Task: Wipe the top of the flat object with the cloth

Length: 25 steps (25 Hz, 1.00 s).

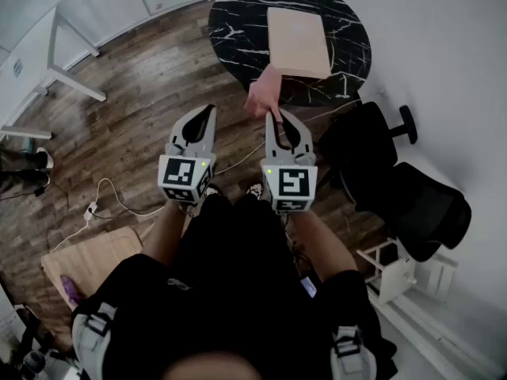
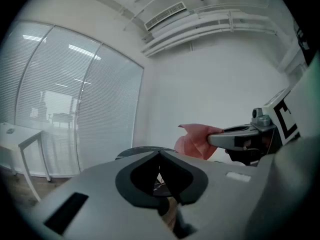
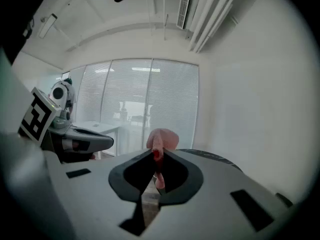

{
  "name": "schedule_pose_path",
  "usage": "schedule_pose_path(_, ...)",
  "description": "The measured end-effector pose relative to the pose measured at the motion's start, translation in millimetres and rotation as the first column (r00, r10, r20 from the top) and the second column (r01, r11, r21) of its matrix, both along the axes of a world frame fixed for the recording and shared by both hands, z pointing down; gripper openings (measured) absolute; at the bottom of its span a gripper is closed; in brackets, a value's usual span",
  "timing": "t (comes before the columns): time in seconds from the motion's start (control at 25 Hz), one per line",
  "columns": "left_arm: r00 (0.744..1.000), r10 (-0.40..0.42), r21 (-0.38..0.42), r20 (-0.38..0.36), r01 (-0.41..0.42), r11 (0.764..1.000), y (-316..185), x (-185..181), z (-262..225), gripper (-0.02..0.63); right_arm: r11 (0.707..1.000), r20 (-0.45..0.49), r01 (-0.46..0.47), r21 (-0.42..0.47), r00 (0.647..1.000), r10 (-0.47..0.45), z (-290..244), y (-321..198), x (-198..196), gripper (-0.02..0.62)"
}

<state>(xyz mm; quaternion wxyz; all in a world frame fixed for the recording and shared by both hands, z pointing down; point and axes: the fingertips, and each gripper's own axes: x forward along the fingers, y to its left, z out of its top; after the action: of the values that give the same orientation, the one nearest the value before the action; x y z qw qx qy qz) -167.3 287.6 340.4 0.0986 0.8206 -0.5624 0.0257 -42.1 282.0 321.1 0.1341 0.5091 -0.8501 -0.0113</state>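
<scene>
The right gripper (image 3: 156, 159) pinches a pink cloth (image 3: 163, 139) bunched just past its fingertips. The left gripper (image 2: 159, 158) is clenched on nothing. Beyond both, a beige board (image 1: 298, 42) lies on a round black marble table (image 1: 238, 22).

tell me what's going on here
A person holds a gripper in each hand. The right gripper is shut on a pink cloth, near the edge of a round black marble table. A flat tan board lies on the table, and the cloth is not yet on its top. The left gripper is shut and empty, beside the right one.
</scene>
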Motion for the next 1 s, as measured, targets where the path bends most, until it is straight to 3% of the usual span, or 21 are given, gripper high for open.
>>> schedule_pose_path(0.32, 0.999, 0.027, -0.032, -0.038, -0.028, 0.999, 4.1, -4.0, 18.0, 0.0, 0.997, -0.01, 0.02, -0.069, 1.0, -0.021, 16.2, 4.0, -10.3, 0.012)
schedule_pose_path(0.64, 0.997, 0.072, -0.094, -0.027, -0.074, 0.993, 1.3, -15.4, 42.4, -0.001, 0.992, -0.044, -0.011, -0.13, 0.999, 0.005, 40.7, 3.4, -18.6, 0.012)
schedule_pose_path(1.0, 0.991, 0.131, -0.162, -0.024, -0.133, 0.978, -35.7, -6.0, 73.3, 0.0, 0.972, -0.046, -0.026, -0.235, 0.999, 0.015, 85.0, -29.2, -15.3, 0.013)
